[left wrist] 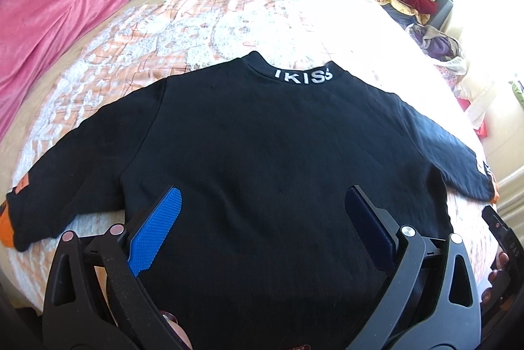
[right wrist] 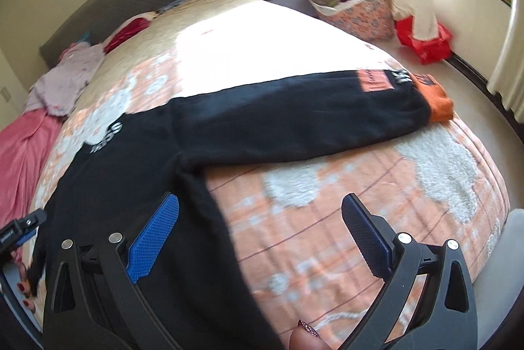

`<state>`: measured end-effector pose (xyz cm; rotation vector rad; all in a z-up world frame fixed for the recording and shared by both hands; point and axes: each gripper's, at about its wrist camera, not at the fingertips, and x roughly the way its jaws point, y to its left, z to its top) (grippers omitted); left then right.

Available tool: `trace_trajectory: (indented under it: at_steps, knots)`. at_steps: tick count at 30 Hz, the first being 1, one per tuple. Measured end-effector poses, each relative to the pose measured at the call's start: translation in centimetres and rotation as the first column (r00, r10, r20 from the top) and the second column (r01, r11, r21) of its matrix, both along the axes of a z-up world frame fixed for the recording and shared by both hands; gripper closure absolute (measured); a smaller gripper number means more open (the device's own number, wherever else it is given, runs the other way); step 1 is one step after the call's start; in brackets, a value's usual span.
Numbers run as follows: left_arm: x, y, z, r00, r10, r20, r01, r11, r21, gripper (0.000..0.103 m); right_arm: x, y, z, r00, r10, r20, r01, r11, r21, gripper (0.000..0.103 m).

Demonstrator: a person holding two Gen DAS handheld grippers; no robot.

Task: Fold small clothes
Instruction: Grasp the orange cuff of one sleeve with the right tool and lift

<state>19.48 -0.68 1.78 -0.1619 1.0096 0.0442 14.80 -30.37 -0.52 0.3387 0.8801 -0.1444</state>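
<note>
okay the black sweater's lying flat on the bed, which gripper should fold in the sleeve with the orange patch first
Probably the right hand-held gripper. Its view looks straight along the patched sleeve to the orange cuff, and it is open beside that edge of the black sweater. The left hand-held gripper, also open, sits over the middle of the hem.

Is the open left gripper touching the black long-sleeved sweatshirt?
Cannot tell. In the left wrist view the left gripper frames the black long-sleeved sweatshirt, but no contact or gap shows.

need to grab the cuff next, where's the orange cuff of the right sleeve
In the right wrist view the orange cuff lies at the far right end of the black sweater's spread sleeve, near the bed's right edge, beyond the open right gripper.
</note>
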Motion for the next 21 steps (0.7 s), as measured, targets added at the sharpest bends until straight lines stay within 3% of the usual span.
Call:
trace_trajectory:
  at_steps: [6, 11, 14, 18, 21]
  knots:
    - [2.2, 0.3, -0.4, 1.000, -0.001, 0.000, 0.001, 1.000, 0.005, 0.009, 1.1, -5.4, -0.5, 0.990, -0.141, -0.018, 0.141, 0.990, -0.001, 0.004]
    - [4.1, 0.5, -0.9, 1.000, 0.011, 0.002, -0.011, 1.000, 0.027, 0.009, 2.2, -9.3, -1.6, 0.963, -0.265, -0.055, 0.264, 0.964, -0.033, 0.004]
    - [5.2, 0.4, -1.4, 1.000, 0.005, 0.015, -0.006, 0.998, 0.065, 0.009, 3.0, -10.5, -2.4, 0.952, -0.296, -0.070, 0.296, 0.955, -0.021, 0.004]
    - [5.9, 1.3, -2.3, 0.999, 0.031, 0.039, -0.032, 0.998, 0.044, 0.009, 4.0, -12.2, -4.1, 0.934, -0.340, -0.109, 0.341, 0.940, -0.011, 0.004]
    - [6.3, 1.9, -3.0, 0.998, 0.043, 0.048, -0.045, 0.998, 0.052, 0.009, 4.8, -13.5, -5.3, 0.928, -0.355, -0.112, 0.362, 0.931, 0.048, 0.004]
